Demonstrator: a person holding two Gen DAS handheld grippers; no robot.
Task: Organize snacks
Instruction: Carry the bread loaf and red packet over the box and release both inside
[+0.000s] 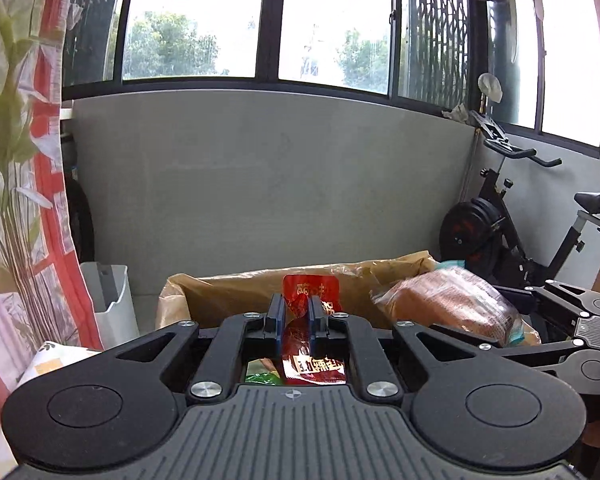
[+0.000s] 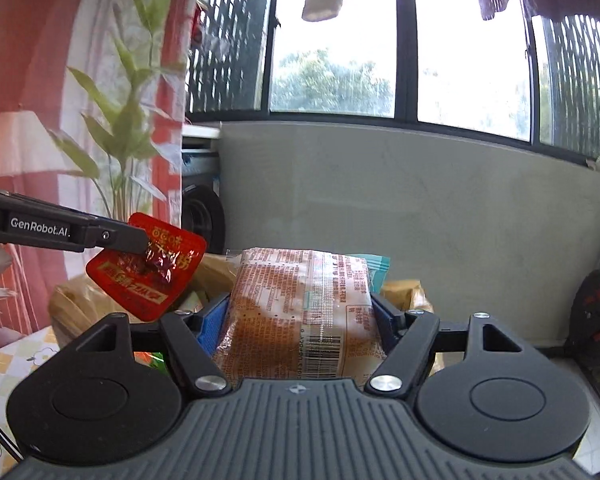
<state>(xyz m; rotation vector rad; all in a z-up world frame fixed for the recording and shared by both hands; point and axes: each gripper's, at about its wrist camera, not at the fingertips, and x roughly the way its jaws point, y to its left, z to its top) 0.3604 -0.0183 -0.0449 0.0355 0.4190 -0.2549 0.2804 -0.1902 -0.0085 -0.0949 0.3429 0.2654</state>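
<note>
My left gripper (image 1: 297, 312) is shut on a small red snack packet (image 1: 314, 288) with gold lettering, pinched between the blue pads and held up in the air. The right wrist view shows the same red packet (image 2: 146, 266) hanging from the left gripper's (image 2: 142, 242) fingers at the left. My right gripper (image 2: 300, 312) is shut on a wide bread pack (image 2: 300, 312) in clear printed wrap, barcode facing up. This bread pack (image 1: 448, 300) also appears at the right of the left wrist view. A brown paper bag (image 1: 236, 292) stands open just beyond both grippers.
A grey low wall under dark-framed windows runs behind the bag. An exercise bike (image 1: 516, 220) stands at the right, a white bin (image 1: 114, 300) and a floral curtain (image 1: 16, 160) at the left. More snack wrappers (image 1: 262, 374) lie below. A checked cloth (image 2: 4, 368) covers the surface.
</note>
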